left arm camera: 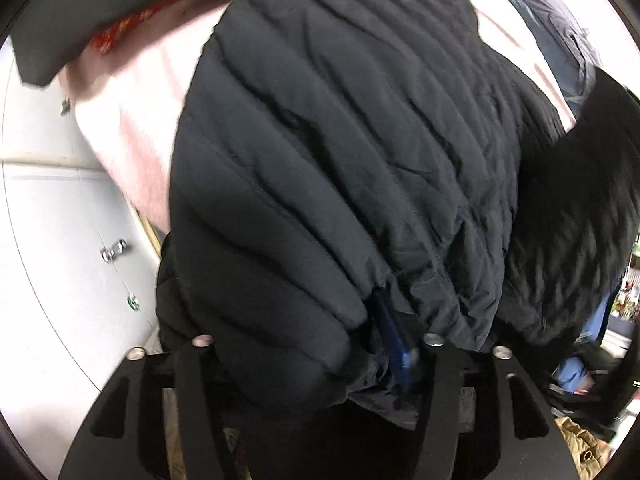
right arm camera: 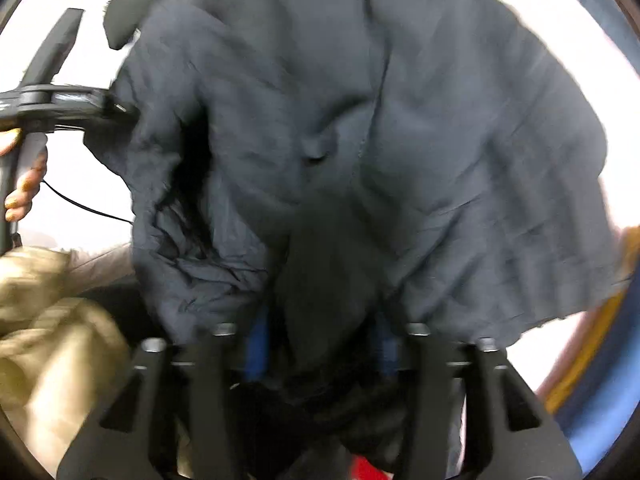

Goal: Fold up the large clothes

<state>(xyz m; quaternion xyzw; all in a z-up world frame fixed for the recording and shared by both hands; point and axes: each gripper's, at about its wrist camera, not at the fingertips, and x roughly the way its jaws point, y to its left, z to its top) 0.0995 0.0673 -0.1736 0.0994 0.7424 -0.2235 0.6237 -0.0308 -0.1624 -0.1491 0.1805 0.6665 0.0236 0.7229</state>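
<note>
The dark quilted jacket (left arm camera: 340,152) fills my left view from 12 to 6 o'clock, over a pink bed (left arm camera: 132,120). My left gripper (left arm camera: 316,360) has its jaws clamped on the hem; my right gripper (right arm camera: 320,352) has its jaws pinching bunched fabric (right arm camera: 332,272). A tan garment (right arm camera: 52,320) sits at 8 o'clock.
</note>
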